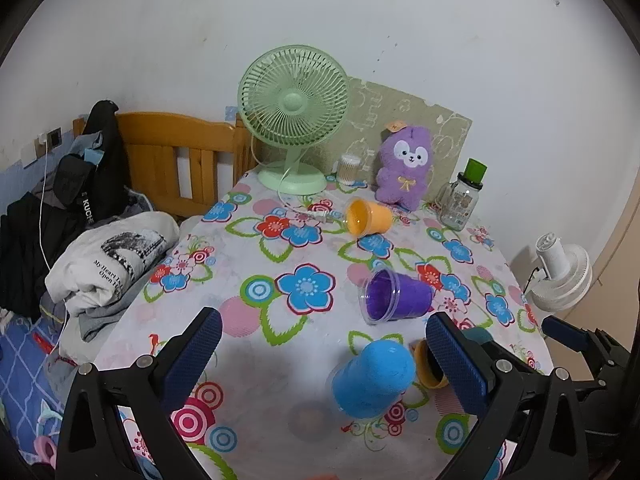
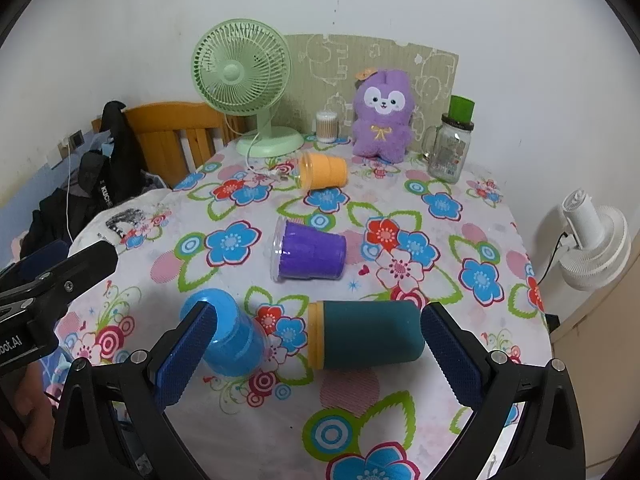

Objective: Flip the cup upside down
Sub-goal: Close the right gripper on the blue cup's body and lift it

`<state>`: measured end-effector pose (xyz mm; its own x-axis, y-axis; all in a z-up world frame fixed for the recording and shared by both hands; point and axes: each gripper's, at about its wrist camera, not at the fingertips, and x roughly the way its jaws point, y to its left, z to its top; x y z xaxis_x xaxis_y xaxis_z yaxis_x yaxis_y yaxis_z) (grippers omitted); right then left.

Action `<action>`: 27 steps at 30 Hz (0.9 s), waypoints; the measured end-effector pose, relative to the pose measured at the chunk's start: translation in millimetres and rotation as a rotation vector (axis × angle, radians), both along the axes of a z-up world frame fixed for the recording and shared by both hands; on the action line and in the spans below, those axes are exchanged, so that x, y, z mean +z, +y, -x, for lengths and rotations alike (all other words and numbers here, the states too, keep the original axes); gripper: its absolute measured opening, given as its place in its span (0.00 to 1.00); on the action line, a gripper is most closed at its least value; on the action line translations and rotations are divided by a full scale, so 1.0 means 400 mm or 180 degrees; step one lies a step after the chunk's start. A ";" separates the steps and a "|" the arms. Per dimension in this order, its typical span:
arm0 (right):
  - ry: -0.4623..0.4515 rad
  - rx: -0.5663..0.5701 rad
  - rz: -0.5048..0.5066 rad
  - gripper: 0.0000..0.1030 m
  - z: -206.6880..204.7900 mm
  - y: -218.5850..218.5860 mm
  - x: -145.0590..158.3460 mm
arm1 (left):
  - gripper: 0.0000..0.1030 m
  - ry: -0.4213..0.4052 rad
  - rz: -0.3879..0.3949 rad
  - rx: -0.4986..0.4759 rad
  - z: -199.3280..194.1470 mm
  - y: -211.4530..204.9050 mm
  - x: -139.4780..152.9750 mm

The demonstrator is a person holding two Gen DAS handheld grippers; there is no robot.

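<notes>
Several cups are on the floral tablecloth (image 2: 400,412). A blue cup (image 1: 370,378) (image 2: 234,336) stands upside down near the front. A purple cup (image 1: 394,296) (image 2: 308,252) and an orange cup (image 1: 368,216) (image 2: 322,170) lie on their sides. A dark teal cup with an orange rim (image 2: 364,334) lies on its side, partly hidden behind a finger in the left wrist view (image 1: 430,364). My left gripper (image 1: 324,356) is open and empty above the front of the table. My right gripper (image 2: 316,356) is open and empty, its fingers spanning the blue and teal cups from above.
At the back of the table stand a green fan (image 1: 294,120), a purple plush toy (image 1: 404,168), a glass jar with a green lid (image 1: 462,196) and a cotton swab container (image 1: 349,168). Clothes (image 1: 108,264) lie on a bed to the left. A white fan (image 2: 592,240) stands right.
</notes>
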<state>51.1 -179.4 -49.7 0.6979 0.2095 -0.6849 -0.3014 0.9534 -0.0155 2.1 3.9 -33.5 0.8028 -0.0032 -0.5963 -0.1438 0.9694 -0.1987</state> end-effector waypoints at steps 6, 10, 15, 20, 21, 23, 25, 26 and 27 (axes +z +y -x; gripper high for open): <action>0.0181 -0.0059 0.0021 1.00 -0.016 -0.020 -0.050 | 1.00 0.0166 0.0074 0.0033 -0.005 0.014 -0.039; 0.0292 -0.0090 0.0050 1.00 -0.034 -0.022 -0.066 | 1.00 0.0243 0.0047 -0.0077 -0.019 -0.012 -0.054; 0.0373 0.0032 0.0082 1.00 -0.040 -0.001 -0.086 | 1.00 0.0357 0.0087 -0.0087 -0.031 -0.013 -0.091; 0.0463 0.0273 0.0059 1.00 -0.049 0.045 -0.105 | 1.00 0.0535 0.0158 0.0084 -0.024 0.042 -0.159; 0.0468 0.0307 0.0059 1.00 -0.052 0.055 -0.107 | 1.00 0.0593 0.0192 0.0116 -0.024 0.057 -0.175; 0.0493 0.0391 0.0046 1.00 -0.060 0.079 -0.111 | 1.00 0.0685 0.0218 0.0179 -0.023 0.076 -0.199; 0.0542 0.0486 0.0008 1.00 -0.073 0.104 -0.117 | 1.00 0.0731 0.0224 0.0204 -0.022 0.089 -0.213; 0.0577 0.0549 -0.0001 1.00 -0.080 0.121 -0.121 | 1.00 0.0740 0.0224 0.0211 -0.022 0.093 -0.217; 0.0596 0.0579 0.0001 1.00 -0.083 0.130 -0.124 | 1.00 0.0743 0.0222 0.0221 -0.022 0.097 -0.220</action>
